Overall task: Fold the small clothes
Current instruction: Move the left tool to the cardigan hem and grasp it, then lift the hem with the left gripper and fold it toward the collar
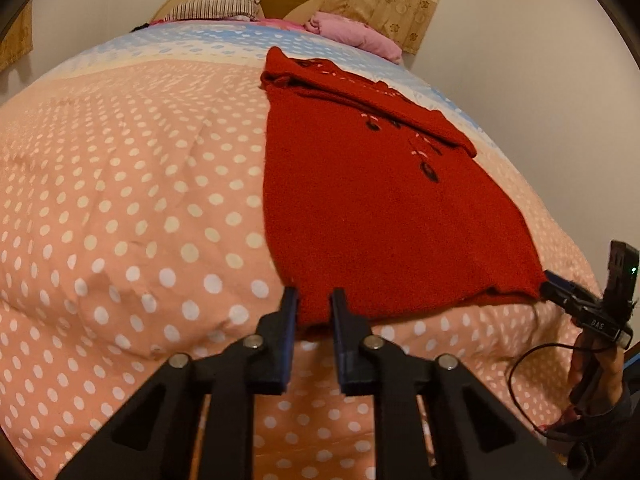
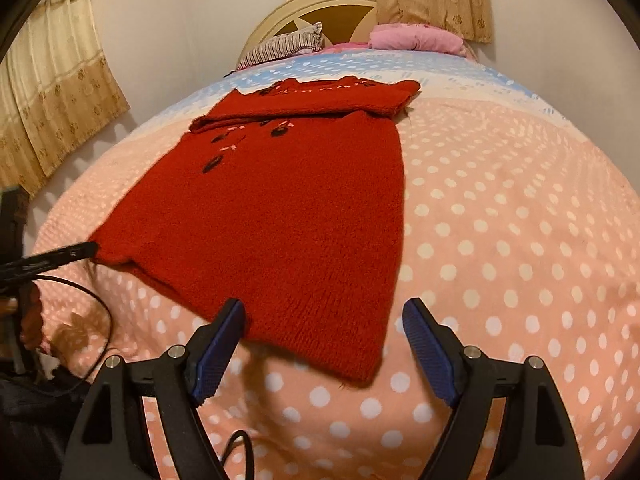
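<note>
A small red knitted sweater (image 1: 360, 200) lies flat on the polka-dot bed, its sleeves folded across the far end and its hem toward me; it also shows in the right wrist view (image 2: 280, 220). My left gripper (image 1: 314, 300) is closed on the hem's left corner, the red knit pinched between its jaws. In the right wrist view the left gripper (image 2: 86, 249) sits at that same corner. My right gripper (image 2: 322, 314) is open, its blue pads on either side of the hem's right corner, just above the cloth. It also appears at the right edge of the left wrist view (image 1: 554, 286).
The bed cover (image 1: 120, 200) is peach with white dots, blue at the far end. A striped pillow (image 1: 216, 7) and a pink pillow (image 1: 352, 32) lie by the headboard. Curtains (image 2: 48, 92) hang on the walls. A black cable (image 1: 524, 384) trails by the right hand.
</note>
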Action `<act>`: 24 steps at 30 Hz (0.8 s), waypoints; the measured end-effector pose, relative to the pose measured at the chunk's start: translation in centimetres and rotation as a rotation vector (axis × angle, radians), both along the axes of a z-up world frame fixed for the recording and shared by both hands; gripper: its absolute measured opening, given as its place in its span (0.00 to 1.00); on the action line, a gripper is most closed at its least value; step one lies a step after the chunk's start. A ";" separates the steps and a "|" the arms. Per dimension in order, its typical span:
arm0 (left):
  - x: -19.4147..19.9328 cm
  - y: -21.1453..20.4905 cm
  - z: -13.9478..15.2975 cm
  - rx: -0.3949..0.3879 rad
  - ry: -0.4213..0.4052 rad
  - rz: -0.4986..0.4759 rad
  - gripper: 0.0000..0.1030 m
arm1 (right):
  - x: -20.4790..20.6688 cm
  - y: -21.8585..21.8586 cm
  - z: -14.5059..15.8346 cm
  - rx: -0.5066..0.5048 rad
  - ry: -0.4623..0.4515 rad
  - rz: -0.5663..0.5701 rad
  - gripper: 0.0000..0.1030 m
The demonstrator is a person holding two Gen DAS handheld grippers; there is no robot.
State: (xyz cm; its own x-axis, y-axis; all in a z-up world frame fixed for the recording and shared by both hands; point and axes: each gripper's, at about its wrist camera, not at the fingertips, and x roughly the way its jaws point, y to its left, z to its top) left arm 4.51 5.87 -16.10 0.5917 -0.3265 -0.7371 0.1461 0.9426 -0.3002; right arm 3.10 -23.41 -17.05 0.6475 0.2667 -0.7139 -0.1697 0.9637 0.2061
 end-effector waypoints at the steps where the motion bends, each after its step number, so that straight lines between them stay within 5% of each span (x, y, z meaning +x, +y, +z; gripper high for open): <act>1: -0.1 0.2 0.1 -0.009 -0.003 0.003 0.13 | -0.1 -0.3 0.1 0.030 0.007 0.004 0.74; 5: -0.6 0.4 1.2 -0.026 -0.057 -0.006 0.09 | -0.2 -1.1 0.1 0.090 0.029 0.001 0.60; 12: -0.1 0.4 0.0 -0.010 -0.027 0.001 0.09 | -0.2 -2.1 -0.2 0.156 0.051 -0.021 0.49; 16: 0.4 0.8 -0.3 -0.032 -0.011 0.031 0.25 | -0.3 -2.5 -0.3 0.175 0.065 -0.032 0.43; 21: 0.4 1.0 -0.4 -0.053 -0.020 0.011 0.24 | -0.6 -3.3 -0.5 0.229 0.077 -0.048 0.42; 22: 0.3 0.9 -0.4 -0.047 -0.024 0.002 0.16 | -0.6 -3.4 -0.5 0.235 0.078 -0.047 0.41; 24: 0.3 0.7 -0.3 -0.040 -0.034 -0.018 0.10 | -0.6 -3.2 -0.7 0.221 0.082 -0.029 0.18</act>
State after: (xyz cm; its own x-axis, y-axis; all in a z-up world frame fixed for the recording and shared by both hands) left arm 4.79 6.57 -16.42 0.6098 -0.3658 -0.7031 0.1737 0.9272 -0.3318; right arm 2.50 -26.58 -17.77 0.5993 0.4044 -0.6909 -0.1164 0.8979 0.4246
